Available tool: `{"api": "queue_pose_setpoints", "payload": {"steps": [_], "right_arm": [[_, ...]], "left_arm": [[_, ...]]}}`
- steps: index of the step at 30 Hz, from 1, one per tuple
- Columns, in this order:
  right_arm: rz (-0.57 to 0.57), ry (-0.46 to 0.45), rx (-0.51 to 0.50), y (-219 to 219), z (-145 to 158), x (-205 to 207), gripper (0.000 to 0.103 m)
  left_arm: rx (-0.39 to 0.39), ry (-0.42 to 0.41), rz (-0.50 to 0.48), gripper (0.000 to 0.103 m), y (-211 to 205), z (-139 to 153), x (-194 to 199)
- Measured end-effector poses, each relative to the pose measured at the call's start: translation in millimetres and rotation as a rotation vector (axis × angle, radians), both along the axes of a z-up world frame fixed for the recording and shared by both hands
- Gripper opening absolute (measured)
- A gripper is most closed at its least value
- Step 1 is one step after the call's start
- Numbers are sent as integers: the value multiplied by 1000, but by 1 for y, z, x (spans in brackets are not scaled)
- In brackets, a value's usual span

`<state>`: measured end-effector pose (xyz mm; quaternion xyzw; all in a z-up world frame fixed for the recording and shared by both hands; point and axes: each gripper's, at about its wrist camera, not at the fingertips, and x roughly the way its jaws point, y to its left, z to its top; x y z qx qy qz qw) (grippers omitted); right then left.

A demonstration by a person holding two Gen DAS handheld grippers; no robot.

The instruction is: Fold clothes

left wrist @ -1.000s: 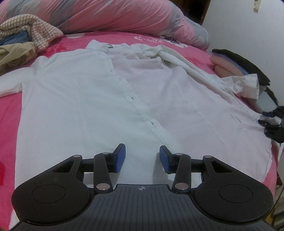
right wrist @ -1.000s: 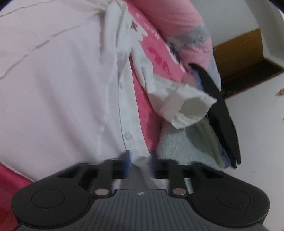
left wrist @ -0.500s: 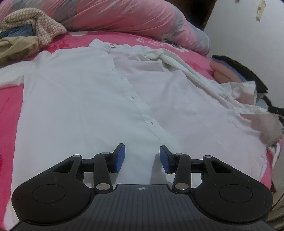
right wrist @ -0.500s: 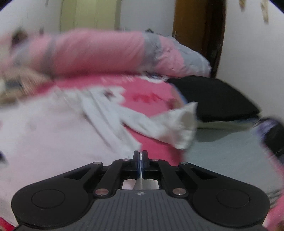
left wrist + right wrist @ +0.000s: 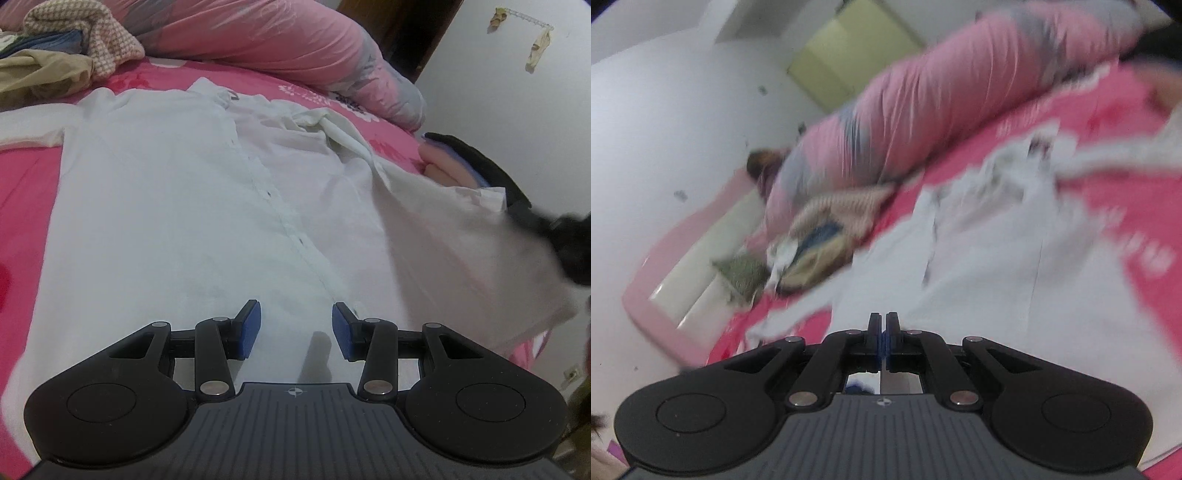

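A white button-front cotton shirt point(image 5: 207, 206) is spread face up on a bright pink patterned bedsheet point(image 5: 22, 221), its collar toward the far end of the bed and its hem at the near edge. The button placket point(image 5: 280, 218) runs down the middle of the garment. On the left side the shirt's edge lies flat, and a strip of bare pink sheet is left beside it. On the right side the fabric edge point(image 5: 480, 236) is lifted off the bed and drawn up in a blurred sheet; the cuff of the right sleeve point(image 5: 491, 195) is seen just above it.

The left gripper point(image 5: 295, 328) is held low over the hem, its blue-padded jaws standing apart with nothing between them; only flat cloth lies beneath.

The right gripper point(image 5: 882, 332) is seen closed, pads pressed together, with a thin white sliver of cloth showing in the slot behind them, so the lifted shirt edge is taken to be pinched. In the left wrist view it appears only as a dark blur at the right border.

The far edge of the bed is bounded by a rolled pink and grey quilt point(image 5: 280, 40). A heap of checked and tan clothes point(image 5: 66, 55) occupies the far left corner. A stack of folded dark and pink items point(image 5: 465, 162) lies at the right edge, beside the raised cloth.
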<state>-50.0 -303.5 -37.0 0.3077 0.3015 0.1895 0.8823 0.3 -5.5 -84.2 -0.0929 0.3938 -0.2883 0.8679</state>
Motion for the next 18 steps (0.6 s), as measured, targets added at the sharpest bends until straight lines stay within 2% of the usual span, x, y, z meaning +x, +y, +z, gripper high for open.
{"api": "queue_pose_setpoints", "payload": {"steps": [3,7,13,15,18], "right_arm": [[49,92,-6,26,-33,13,1],[104,177,-33,55,-61,17,1],[149,157,-150,77,-59,1,2],[147,155,-150,79,-59,-2,4],[126,166,-82,67,-58,-6,8]], "left_arm": [[-5,-2,-8,42,5,0,-5],[-17,-8,-3,42,13,1,-11],[-34,-8,-1,43,19,1,-19],[-36,-10,-9,43,19,2,-21],[-45,-24,-30,43,16,4,-24]]}}
